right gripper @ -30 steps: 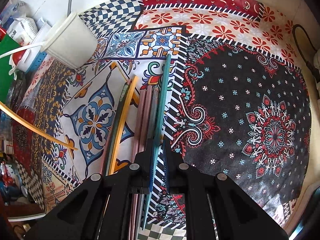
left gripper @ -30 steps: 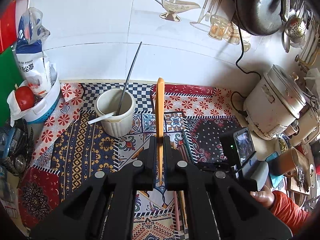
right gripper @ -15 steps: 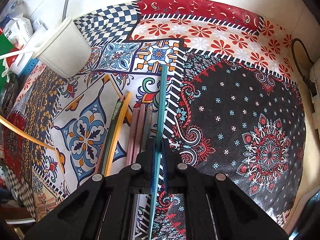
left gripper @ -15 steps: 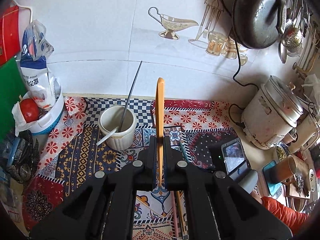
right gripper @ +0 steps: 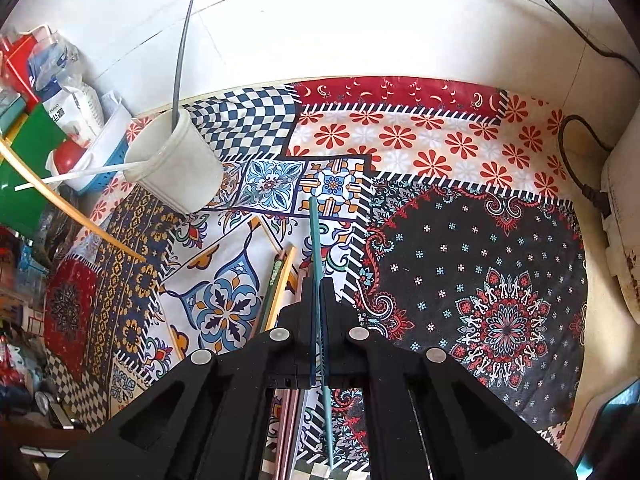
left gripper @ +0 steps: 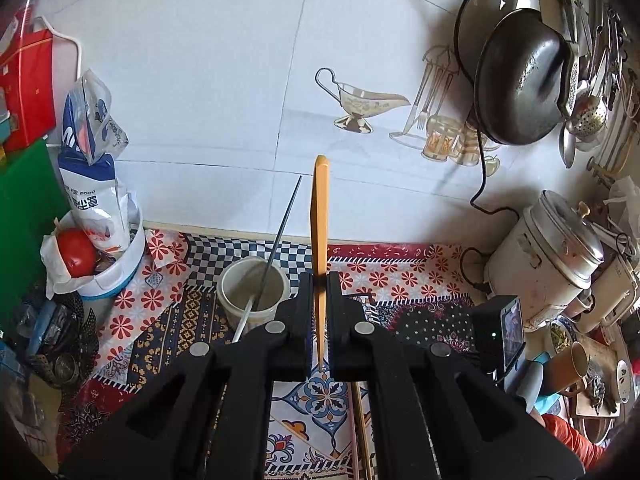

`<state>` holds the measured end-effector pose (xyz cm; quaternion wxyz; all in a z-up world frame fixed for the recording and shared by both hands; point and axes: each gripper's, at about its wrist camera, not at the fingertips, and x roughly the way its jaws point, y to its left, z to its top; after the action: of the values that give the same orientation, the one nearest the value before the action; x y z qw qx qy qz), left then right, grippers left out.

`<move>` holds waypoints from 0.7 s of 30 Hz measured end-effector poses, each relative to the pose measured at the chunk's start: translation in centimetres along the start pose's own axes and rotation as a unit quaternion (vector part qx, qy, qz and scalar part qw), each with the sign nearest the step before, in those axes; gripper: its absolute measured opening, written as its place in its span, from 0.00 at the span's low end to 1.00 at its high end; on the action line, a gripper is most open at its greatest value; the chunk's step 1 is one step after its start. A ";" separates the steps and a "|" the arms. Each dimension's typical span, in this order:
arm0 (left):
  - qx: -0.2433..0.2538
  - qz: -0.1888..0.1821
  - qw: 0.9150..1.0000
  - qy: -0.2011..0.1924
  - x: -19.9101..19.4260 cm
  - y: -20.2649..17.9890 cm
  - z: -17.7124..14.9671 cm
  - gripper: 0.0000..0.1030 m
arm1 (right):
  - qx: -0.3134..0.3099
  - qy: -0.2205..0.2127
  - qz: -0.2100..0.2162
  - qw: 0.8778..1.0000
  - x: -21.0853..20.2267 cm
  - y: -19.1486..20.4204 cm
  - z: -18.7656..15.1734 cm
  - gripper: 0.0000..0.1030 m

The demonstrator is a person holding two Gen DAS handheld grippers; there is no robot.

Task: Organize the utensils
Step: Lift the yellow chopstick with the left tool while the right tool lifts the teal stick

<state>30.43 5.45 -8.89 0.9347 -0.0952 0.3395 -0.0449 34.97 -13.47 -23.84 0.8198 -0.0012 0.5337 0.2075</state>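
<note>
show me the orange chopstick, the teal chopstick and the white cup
orange chopstick (left gripper: 320,216), left wrist view, upper shaft above the jaws
teal chopstick (right gripper: 315,240), right wrist view, shaft ahead of the jaws
white cup (right gripper: 180,168), right wrist view, outer wall

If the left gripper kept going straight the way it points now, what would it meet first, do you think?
Probably the tiled wall: the left gripper, shut on the orange chopstick, aims above the cup, though depth is unclear.

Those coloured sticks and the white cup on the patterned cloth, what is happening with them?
A person is sorting chopsticks with two handheld grippers. The left gripper has its jaws shut on an orange chopstick, pointing up near the white cup, which already holds a grey stick and a white one. The right gripper is shut on a teal chopstick, above more chopsticks lying on the tablecloth.
</note>
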 end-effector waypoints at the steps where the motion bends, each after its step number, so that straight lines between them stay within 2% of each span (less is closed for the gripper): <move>1: 0.000 0.000 1.000 -0.003 -0.1 0.1 0.2 0.04 | -0.004 0.003 0.001 1.000 -0.1 0.1 -0.1 0.01; 5: -0.003 0.004 1.000 -0.013 -0.7 0.4 0.6 0.04 | -0.009 0.026 0.004 1.000 1.2 -0.2 -0.4 0.02; 10: -0.011 0.009 1.000 -0.025 -1.3 1.1 1.1 0.04 | 0.032 0.066 0.034 0.997 3.0 -1.2 -0.2 0.06; 16: -0.014 0.017 0.999 -0.041 -2.2 1.8 1.8 0.04 | 0.019 0.082 0.022 0.996 5.2 0.4 2.2 0.13; 21: -0.016 0.024 0.998 -0.050 -2.6 2.3 2.3 0.04 | -0.001 0.099 -0.005 0.995 7.4 1.4 3.8 0.14</move>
<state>29.98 8.43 -6.01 0.9497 -0.1042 0.2951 -0.0123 40.41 -8.84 -28.36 0.7643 -0.0253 0.6117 0.2026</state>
